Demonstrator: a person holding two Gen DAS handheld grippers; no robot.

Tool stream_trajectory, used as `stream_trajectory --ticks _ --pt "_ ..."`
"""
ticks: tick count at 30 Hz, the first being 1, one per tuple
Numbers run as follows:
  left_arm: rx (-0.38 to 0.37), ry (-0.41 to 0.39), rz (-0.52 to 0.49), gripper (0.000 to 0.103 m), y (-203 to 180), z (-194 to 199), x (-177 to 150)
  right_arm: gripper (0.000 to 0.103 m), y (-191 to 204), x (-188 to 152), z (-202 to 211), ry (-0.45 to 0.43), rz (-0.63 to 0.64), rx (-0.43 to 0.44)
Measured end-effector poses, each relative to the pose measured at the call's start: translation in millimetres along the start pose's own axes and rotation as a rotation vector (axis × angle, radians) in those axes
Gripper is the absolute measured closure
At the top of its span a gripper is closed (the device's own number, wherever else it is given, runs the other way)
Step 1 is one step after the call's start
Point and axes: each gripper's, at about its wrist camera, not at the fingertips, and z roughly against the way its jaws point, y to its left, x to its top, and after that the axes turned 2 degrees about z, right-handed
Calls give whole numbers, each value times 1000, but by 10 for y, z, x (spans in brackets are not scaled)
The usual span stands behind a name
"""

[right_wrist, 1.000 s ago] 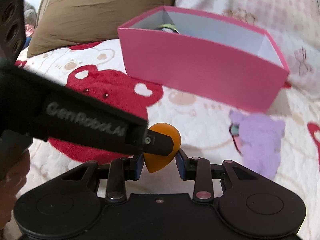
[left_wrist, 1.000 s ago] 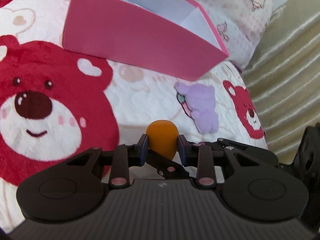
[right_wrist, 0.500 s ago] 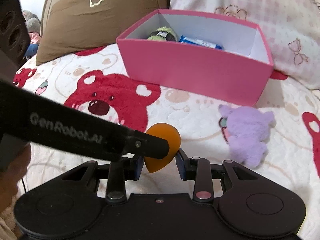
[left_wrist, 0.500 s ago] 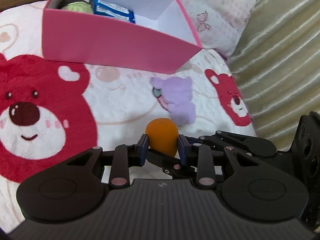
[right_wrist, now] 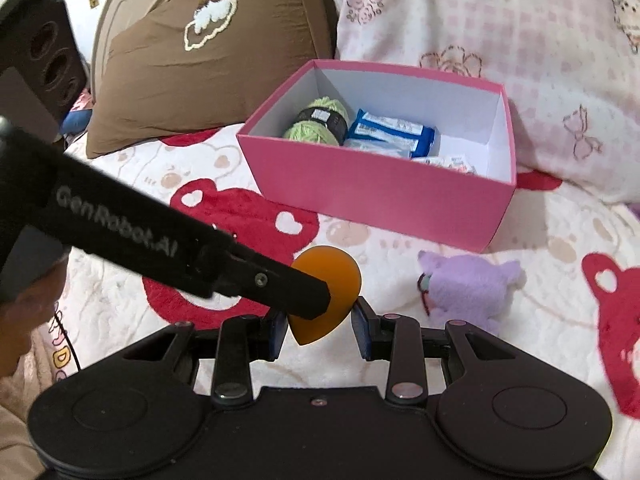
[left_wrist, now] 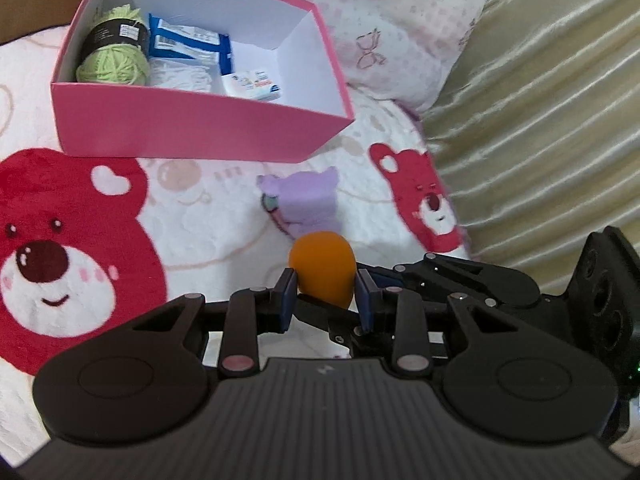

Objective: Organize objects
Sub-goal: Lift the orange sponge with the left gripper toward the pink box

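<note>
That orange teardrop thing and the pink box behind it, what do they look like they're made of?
The orange teardrop looks like soft matte sponge or foam: no shine, faintly velvety surface, though it could be rubbery. The pink box looks like thin card: flat smooth walls, crisp folded corners, white inside.

You have bare floor free at the right end of the pink box [left_wrist: 192, 128], while its left holds yarn [left_wrist: 114, 56] and packets [left_wrist: 188, 42], and the purple plush [right_wrist: 468, 292] lies before its near wall.
</note>
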Motion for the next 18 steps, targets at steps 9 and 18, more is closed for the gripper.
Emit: stream_trajectory --ticks 9,18 --pt "-62 -93 -7 73 -163 269 165 64 -143 204 229 -70 -12 9" --pt "-34 -179 -28 73 -235 449 495 64 -188 485 265 -237 -81 -5"
